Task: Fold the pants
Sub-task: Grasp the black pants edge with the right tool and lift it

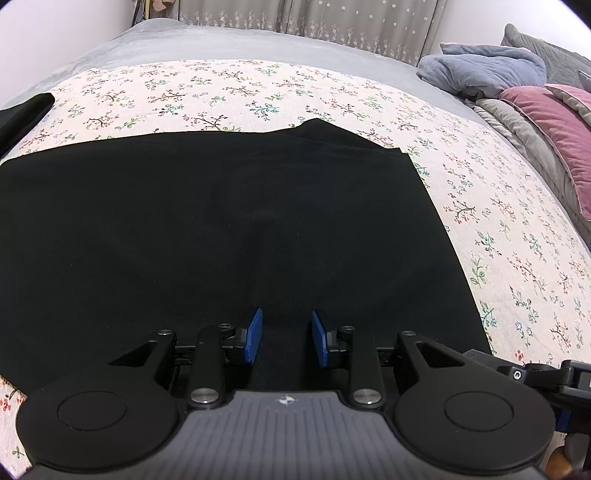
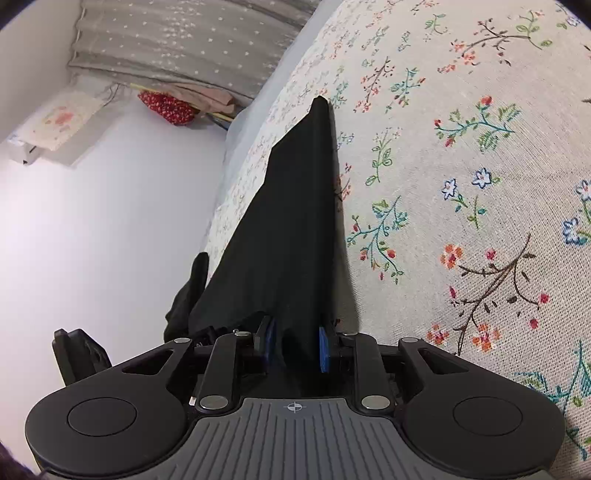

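Note:
Black pants [image 1: 221, 221] lie spread flat on the floral sheet [image 1: 258, 92] and fill the middle of the left wrist view. My left gripper [image 1: 287, 336] sits at their near edge, its blue pads [image 1: 255, 334] a narrow gap apart with black cloth filling that gap. In the right wrist view the pants [image 2: 295, 221] rise off the sheet [image 2: 443, 184] as a long ridge into my right gripper [image 2: 296, 343]. A fold of the cloth sits pinched between its blue pads [image 2: 325, 347]. Part of the right gripper's body [image 1: 535, 373] shows at the lower right of the left view.
A blue blanket [image 1: 487, 66] and a pink pillow [image 1: 554, 122] are piled at the bed's right end. Another black garment [image 1: 22, 110] lies at the far left. Grey curtains [image 1: 332, 22] hang behind the bed. A white wall [image 2: 92, 221] runs along the bed's side.

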`<state>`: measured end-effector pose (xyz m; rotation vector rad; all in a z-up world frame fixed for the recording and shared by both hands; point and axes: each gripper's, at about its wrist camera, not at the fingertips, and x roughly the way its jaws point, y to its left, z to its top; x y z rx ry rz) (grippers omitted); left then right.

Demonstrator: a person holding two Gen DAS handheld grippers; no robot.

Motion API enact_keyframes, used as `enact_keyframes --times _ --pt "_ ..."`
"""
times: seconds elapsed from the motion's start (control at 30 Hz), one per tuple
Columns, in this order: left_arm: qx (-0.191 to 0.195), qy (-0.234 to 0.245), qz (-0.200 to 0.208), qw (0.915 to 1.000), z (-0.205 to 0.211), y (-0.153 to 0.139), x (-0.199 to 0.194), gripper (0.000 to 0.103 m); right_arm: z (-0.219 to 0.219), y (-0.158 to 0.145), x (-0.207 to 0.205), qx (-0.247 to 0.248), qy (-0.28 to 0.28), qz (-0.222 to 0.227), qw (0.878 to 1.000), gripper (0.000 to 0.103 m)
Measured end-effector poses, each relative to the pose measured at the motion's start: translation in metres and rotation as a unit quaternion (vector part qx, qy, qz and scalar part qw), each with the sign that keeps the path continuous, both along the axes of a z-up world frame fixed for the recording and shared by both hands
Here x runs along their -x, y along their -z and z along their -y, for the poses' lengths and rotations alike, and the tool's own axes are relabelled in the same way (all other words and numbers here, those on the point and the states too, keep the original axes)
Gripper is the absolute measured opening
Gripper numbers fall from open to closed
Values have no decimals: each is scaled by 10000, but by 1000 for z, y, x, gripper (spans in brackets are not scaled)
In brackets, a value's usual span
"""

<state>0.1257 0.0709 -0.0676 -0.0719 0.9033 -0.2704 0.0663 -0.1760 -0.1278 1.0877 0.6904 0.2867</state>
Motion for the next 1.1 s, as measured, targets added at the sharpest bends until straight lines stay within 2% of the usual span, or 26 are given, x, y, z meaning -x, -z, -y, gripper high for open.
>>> enact_keyframes --times 0.07,0.1,0.17,0.23,0.3,0.4,0.47,0.5,0.53,0.57,0.67,0.8,0.87,1.0,1.1 --pt "2 -7 -4 10000 0 0 0 15 -1 1 0 3 35 10 10000 22" --pt "8 -9 -10 10000 -1 -1 0 15 -3 -1 0 149 16 14 9999 15" --pt "98 -6 -13 10000 -3 -3 -2 15 -10 -9 0 707 -12 28 9975 7" --pt "335 38 33 9994 -5 -9 -4 17 -20 -20 0 1241 -44 161 9921 5" --pt "560 200 144 9981 -4 -18 -4 22 -35 -38 1 1980 -132 460 9790 5" --pt "840 509 320 9946 2 -36 -5 31 -65 -64 3 3068 -249 1037 9458 5" --pt "986 821 426 9908 10 -48 -9 37 -77 -72 2 3332 -263 1206 9348 5" --pt "975 995 471 9891 16 -54 -11 44 -81 -72 1 3370 -274 1235 9330 5" --pt "890 1186 506 9876 23 -58 -13 50 -84 -72 -2 3373 -275 1242 9328 5" --pt "729 1417 550 9857 34 -62 -16 51 -86 -72 -4 3372 -277 1235 9329 5" --pt "178 1815 632 9812 65 -66 -27 51 -89 -69 -7 3417 -305 1242 9311 5" --pt "-323 2106 439 9760 100 -54 -45 50 -93 -67 -7 3493 -327 1272 9278 5" --pt "-563 2332 380 9701 117 -50 -50 50 -93 -65 -4 3545 -350 1271 9257 5" --pt "-1367 2537 493 9563 143 -36 -53 47 -94 -63 -3 3726 -407 1296 9180 5" --pt "-1577 2449 424 9557 150 -26 -60 41 -98 -63 -1 3899 -470 1342 9098 5"
